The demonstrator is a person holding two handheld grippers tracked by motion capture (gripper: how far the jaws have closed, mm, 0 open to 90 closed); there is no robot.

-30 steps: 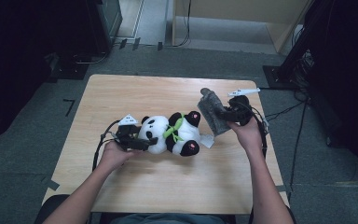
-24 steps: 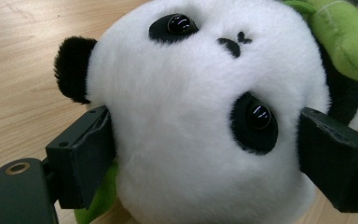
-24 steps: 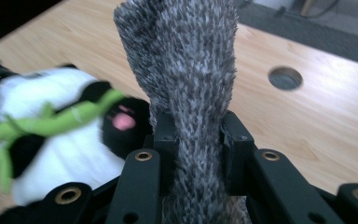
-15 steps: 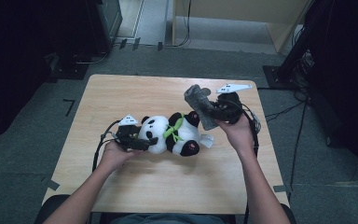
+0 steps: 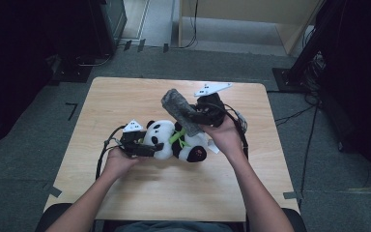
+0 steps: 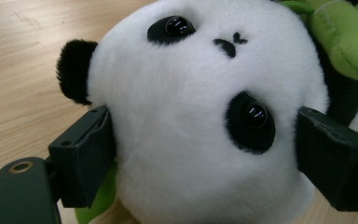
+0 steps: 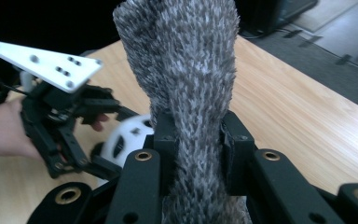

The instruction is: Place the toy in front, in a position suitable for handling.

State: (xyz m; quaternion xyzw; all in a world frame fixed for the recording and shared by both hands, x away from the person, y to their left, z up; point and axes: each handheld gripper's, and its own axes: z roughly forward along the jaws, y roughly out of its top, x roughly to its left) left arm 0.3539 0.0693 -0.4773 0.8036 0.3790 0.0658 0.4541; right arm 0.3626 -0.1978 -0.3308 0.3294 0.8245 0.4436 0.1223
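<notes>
The plush panda (image 5: 174, 140) lies on its back near the middle of the bench (image 5: 125, 96), white head toward the person's left, black ears and limbs, a green leaf-like piece at its chest. The left tongs (image 5: 147, 149) clamp its head from both sides; the left gripper view shows the upside-down face up close, glossy eyes, stitched nose, pads sunk into the fur. Above the panda's body, the right tongs (image 5: 193, 116) pinch a mottled grey fuzzy cloth (image 5: 178, 108), held off the bench and slanting up-left. The right gripper view shows its speckled pile squeezed between the pads. No writing can be read anywhere.
</notes>
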